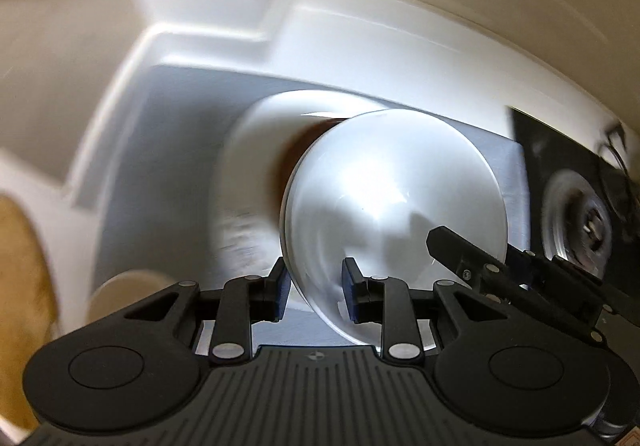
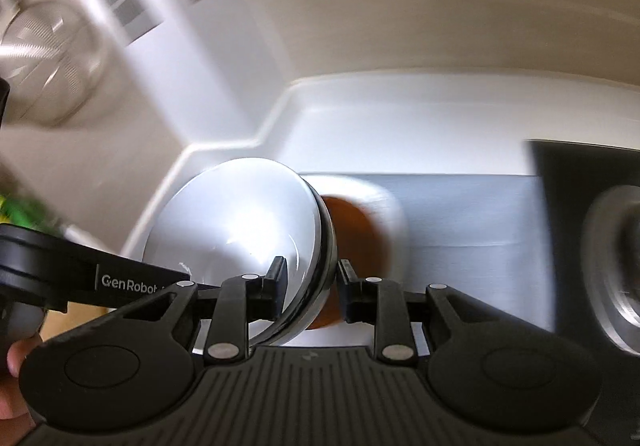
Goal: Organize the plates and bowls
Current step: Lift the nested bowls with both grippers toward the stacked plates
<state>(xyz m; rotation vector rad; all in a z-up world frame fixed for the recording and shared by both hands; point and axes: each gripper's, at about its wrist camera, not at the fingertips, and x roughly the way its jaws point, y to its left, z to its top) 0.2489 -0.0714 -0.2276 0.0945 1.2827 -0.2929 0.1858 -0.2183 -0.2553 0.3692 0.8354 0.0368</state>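
A shiny steel bowl (image 1: 394, 201) is held tilted over a grey counter, gripped on two sides of its rim. My left gripper (image 1: 316, 290) is shut on its near rim. My right gripper (image 2: 310, 286) is shut on the rim of the same bowl (image 2: 240, 221) from the other side; it also shows in the left wrist view (image 1: 452, 242). Behind the bowl lies a white plate (image 1: 248, 181) with a brown centre (image 2: 356, 230). The left gripper's arm (image 2: 80, 278) crosses the right wrist view at the left.
A white raised ledge (image 1: 208, 45) borders the grey counter (image 2: 460, 213). A black stove top with a burner (image 1: 576, 213) lies to the right, also in the right wrist view (image 2: 616, 270). A round metal strainer (image 2: 48, 53) hangs at the upper left.
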